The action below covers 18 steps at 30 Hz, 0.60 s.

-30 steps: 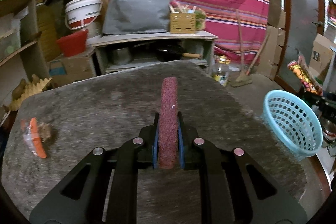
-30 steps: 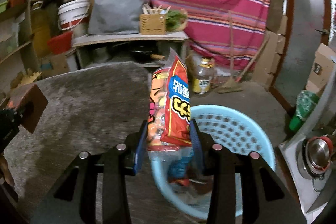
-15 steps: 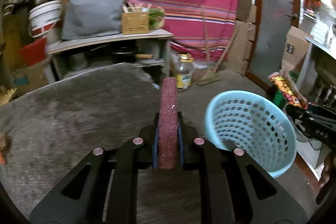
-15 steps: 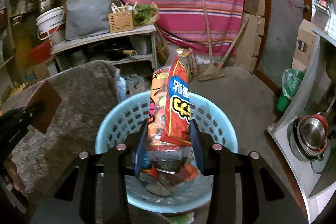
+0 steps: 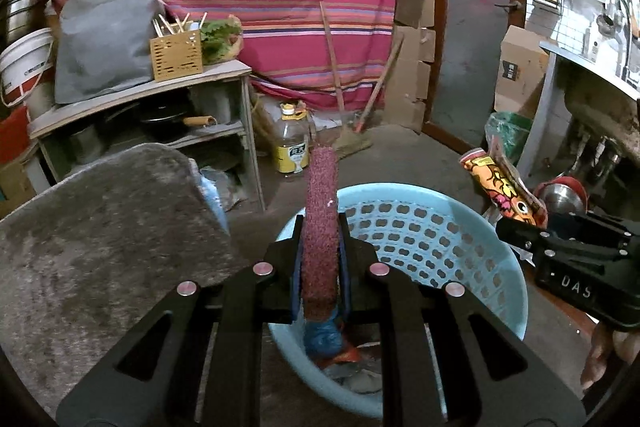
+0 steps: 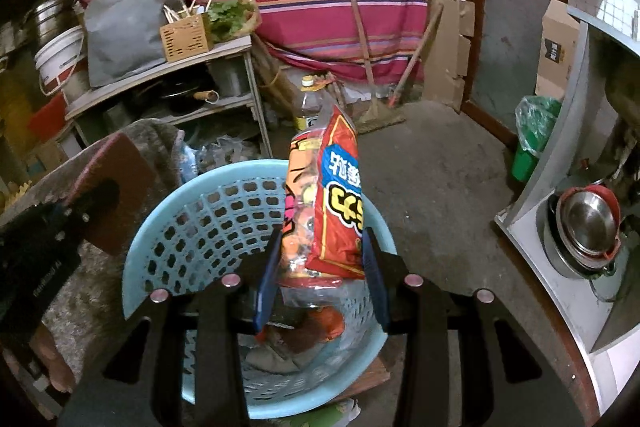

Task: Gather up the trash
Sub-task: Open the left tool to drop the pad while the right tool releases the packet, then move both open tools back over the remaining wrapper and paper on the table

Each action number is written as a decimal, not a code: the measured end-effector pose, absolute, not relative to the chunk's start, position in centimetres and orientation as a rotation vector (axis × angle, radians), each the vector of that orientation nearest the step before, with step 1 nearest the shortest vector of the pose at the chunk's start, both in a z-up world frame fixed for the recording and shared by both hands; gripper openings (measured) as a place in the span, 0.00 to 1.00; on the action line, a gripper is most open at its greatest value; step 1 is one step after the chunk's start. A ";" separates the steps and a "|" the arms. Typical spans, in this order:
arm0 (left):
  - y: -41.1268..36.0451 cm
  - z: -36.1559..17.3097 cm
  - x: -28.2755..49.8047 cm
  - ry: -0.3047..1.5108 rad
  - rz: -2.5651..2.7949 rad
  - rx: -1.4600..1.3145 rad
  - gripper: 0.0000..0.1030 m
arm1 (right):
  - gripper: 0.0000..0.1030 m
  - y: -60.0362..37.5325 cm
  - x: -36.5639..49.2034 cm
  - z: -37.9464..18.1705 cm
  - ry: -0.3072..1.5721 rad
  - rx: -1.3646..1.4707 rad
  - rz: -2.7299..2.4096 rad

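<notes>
Both grippers hang above the basket (image 6: 168,227): right gripper (image 6: 322,273) clamps the snack bag (image 6: 332,203), left gripper (image 5: 320,267) the sponge (image 5: 320,227).

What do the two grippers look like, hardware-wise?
Both the left gripper and the right gripper are matte black, with cut-out linkage arms, round silver rivets and blue fingers. White lettering marks each body. No cables show. Bare fingers show behind each; no sleeves.

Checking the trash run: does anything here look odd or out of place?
Yes: the left claw holds a scouring pad over the basket, a cleaning tool rather than obvious trash like the snack bag.
</notes>
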<state>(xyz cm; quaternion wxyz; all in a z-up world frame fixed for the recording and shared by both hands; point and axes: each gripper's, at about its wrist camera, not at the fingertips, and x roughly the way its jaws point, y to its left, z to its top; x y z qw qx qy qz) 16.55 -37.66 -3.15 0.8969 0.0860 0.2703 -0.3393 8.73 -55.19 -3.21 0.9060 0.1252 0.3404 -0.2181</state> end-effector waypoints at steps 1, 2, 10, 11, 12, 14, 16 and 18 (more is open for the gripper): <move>-38.0 -3.5 16.7 0.574 -0.711 0.173 0.13 | 0.38 -55.4 8.8 -3.3 0.704 0.265 -0.455; -38.3 -3.7 16.9 0.589 -0.721 0.170 0.13 | 0.38 -55.6 8.8 -3.5 0.706 0.272 -0.459; -38.6 -3.7 16.9 0.581 -0.725 0.164 0.56 | 0.38 -55.7 9.2 -3.8 0.717 0.276 -0.463; -38.3 -3.6 16.9 0.577 -0.718 0.157 0.61 | 0.38 -55.6 9.3 -3.9 0.719 0.274 -0.462; -37.8 -3.4 16.9 0.574 -0.710 0.146 0.66 | 0.38 -55.5 9.4 -3.9 0.721 0.272 -0.460; -36.7 -3.1 17.1 0.571 -0.681 0.123 0.75 | 0.38 -55.1 9.8 -3.8 0.722 0.268 -0.453; -35.3 -2.6 17.2 0.569 -0.649 0.101 0.85 | 0.38 -54.6 10.1 -3.7 0.722 0.265 -0.442; -33.8 -2.2 17.4 0.559 -0.617 0.085 0.91 | 0.38 -54.1 10.4 -3.6 0.722 0.260 -0.431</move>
